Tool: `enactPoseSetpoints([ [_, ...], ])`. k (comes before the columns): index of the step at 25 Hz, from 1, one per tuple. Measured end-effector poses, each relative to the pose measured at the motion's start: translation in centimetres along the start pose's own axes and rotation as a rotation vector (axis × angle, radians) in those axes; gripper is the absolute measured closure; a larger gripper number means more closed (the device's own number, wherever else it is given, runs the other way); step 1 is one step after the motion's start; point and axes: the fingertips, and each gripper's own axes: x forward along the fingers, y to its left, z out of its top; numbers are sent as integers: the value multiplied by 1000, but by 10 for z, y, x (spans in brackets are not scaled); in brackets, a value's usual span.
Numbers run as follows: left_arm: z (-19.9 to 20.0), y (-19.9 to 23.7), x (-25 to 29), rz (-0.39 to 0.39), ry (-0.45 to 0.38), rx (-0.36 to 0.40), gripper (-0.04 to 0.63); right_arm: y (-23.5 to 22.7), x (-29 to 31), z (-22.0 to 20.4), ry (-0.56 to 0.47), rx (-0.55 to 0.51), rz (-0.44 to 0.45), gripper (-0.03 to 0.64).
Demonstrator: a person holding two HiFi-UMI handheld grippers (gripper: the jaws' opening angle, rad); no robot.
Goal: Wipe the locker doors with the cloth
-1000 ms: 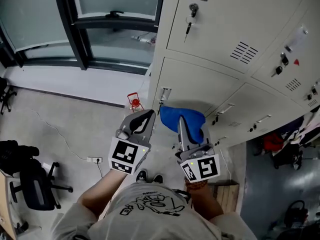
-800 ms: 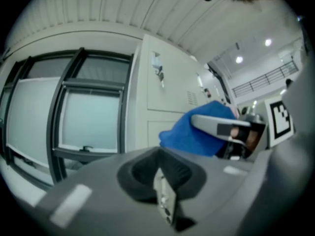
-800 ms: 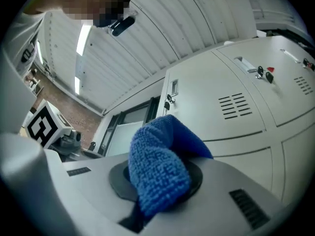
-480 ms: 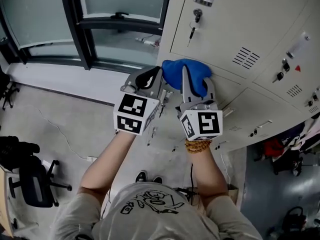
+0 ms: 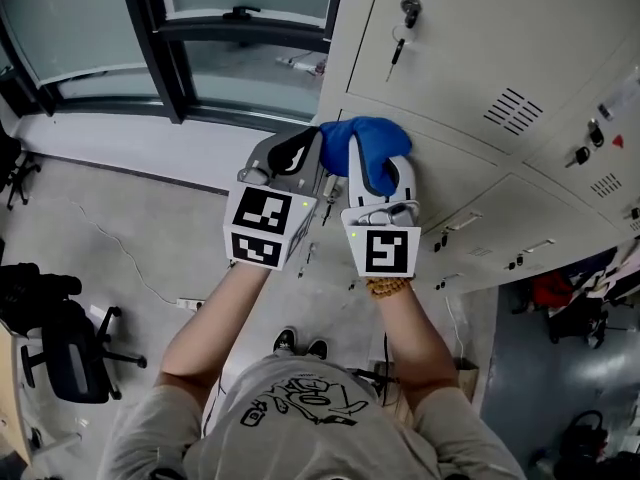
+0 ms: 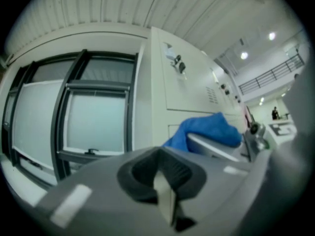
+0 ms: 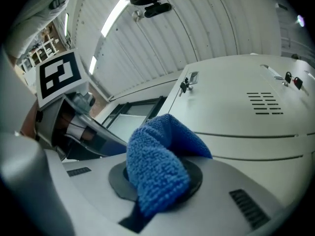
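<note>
A blue cloth (image 5: 365,146) is bunched between the jaws of my right gripper (image 5: 377,173), which is shut on it. The cloth touches the beige locker front near its left edge, at the seam between the upper door (image 5: 480,53) and the door below (image 5: 470,183). In the right gripper view the cloth (image 7: 157,163) fills the jaws, with the vented door (image 7: 246,112) beyond. My left gripper (image 5: 288,156) hovers just left of the cloth, shut and holding nothing. Its view shows the cloth (image 6: 206,131) and the locker side (image 6: 187,77).
A key hangs in the upper door's lock (image 5: 405,16); vent slots (image 5: 515,110) lie to the right. A dark-framed window (image 5: 170,43) stands left of the lockers. Below are a black office chair (image 5: 60,358), a floor socket strip (image 5: 190,303) and dark clutter (image 5: 570,298).
Both grippers have risen up the locker face, carrying the cloth from the lower door to the seam under the upper door, then shifted slightly left.
</note>
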Motion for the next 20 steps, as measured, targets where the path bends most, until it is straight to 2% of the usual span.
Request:
enactPoseSetpoints([
  [6, -30, -4, 0, 2, 39, -25, 592, 25, -12, -40, 69, -46, 57, 584],
  [9, -46, -7, 2, 8, 49, -38, 592, 26, -21, -58, 101, -17, 53, 584],
  [13, -70, -16, 2, 19, 59, -48, 592, 25, -35, -77, 121, -31, 55, 584],
  [20, -111, -33, 8, 1, 87, -79, 592, 29, -71, -137, 238, -30, 42, 584],
])
